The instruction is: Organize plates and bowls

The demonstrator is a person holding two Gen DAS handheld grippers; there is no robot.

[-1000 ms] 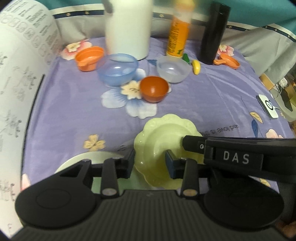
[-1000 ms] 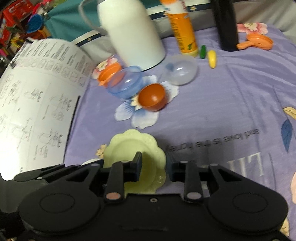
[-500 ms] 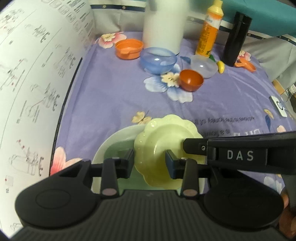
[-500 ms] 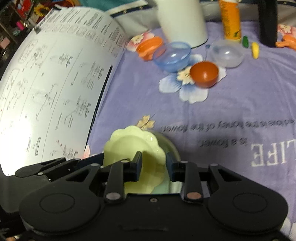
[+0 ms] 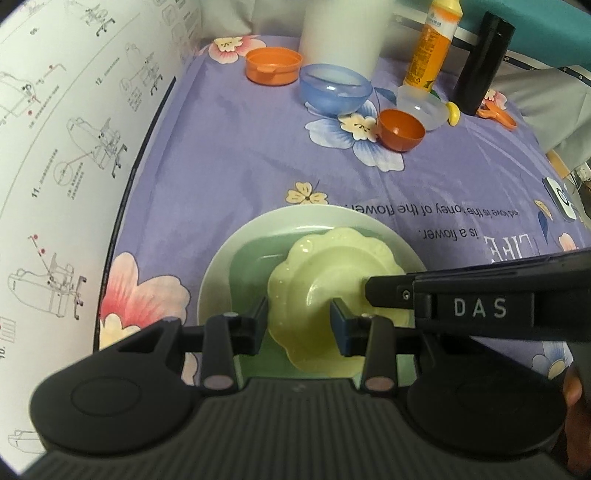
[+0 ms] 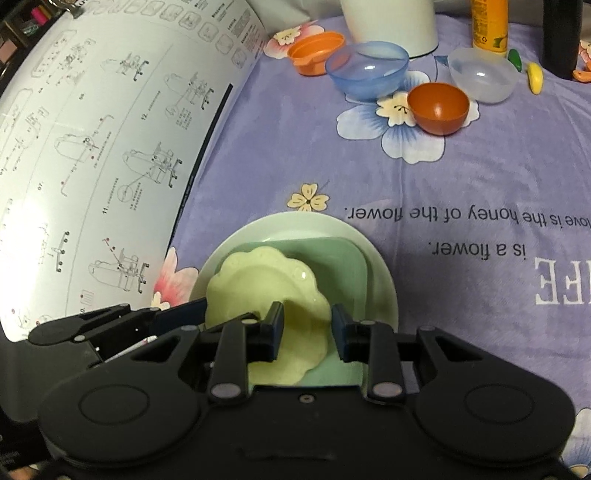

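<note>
Scalloped plate [image 5: 332, 291] gripped both sides; grippers level.

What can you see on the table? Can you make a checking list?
Surface: purple flowery tablecloth.
Job's things: yellow flower plate over a green square plate lying on a round white plate; blue bowl, clear bowl and orange bowl farther back.
Clutter: white jug, orange bottle, black flask, instruction sheet.
Grippers: left gripper and right gripper both grip the flower plate.
Cables: nothing seen.
Surroundings: teal cloth behind.
</note>
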